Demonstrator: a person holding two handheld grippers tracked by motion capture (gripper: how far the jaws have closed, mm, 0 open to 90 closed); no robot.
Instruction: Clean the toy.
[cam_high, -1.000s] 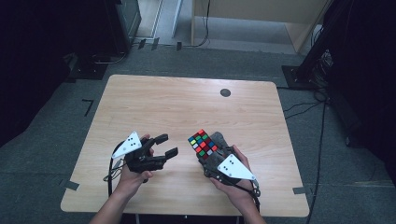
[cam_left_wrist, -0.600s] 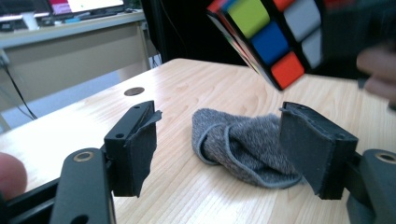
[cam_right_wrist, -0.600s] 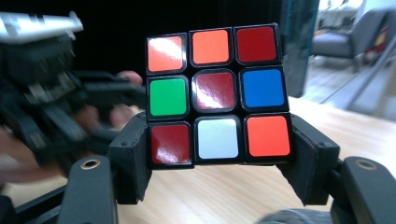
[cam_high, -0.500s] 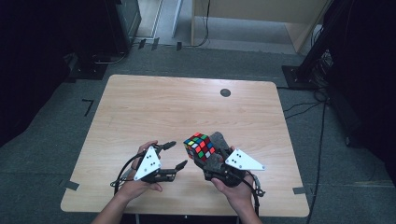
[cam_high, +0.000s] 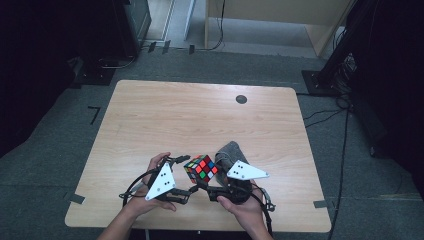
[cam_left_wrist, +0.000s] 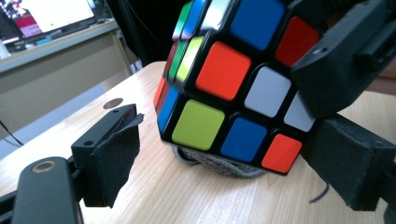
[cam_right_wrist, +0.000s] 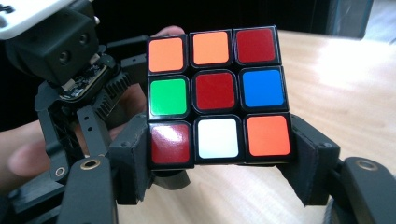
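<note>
A scrambled Rubik's cube (cam_high: 201, 168) is held just above the wooden table (cam_high: 200, 115) near its front edge. My right gripper (cam_high: 211, 178) is shut on it; in the right gripper view both pads press the bottom row of the cube (cam_right_wrist: 215, 93) from either side, right gripper (cam_right_wrist: 219, 158). My left gripper (cam_high: 185, 175) comes in from the left, and its jaws have just been opening. In the left gripper view the cube (cam_left_wrist: 224, 84) stands between the jaws of the left gripper (cam_left_wrist: 233, 149), with a clear gap at the left pad (cam_left_wrist: 112, 154).
A grey cloth pad (cam_high: 231, 151) lies on the table under and behind the cube, also the grey cloth pad (cam_left_wrist: 210, 161). A small black round cap (cam_high: 241, 99) sits at the table's far side. Dark floor and cables surround the table.
The left gripper has moved right up to the cube and its jaws have spread around it. The right gripper keeps its hold on the cube, shifted slightly left.
</note>
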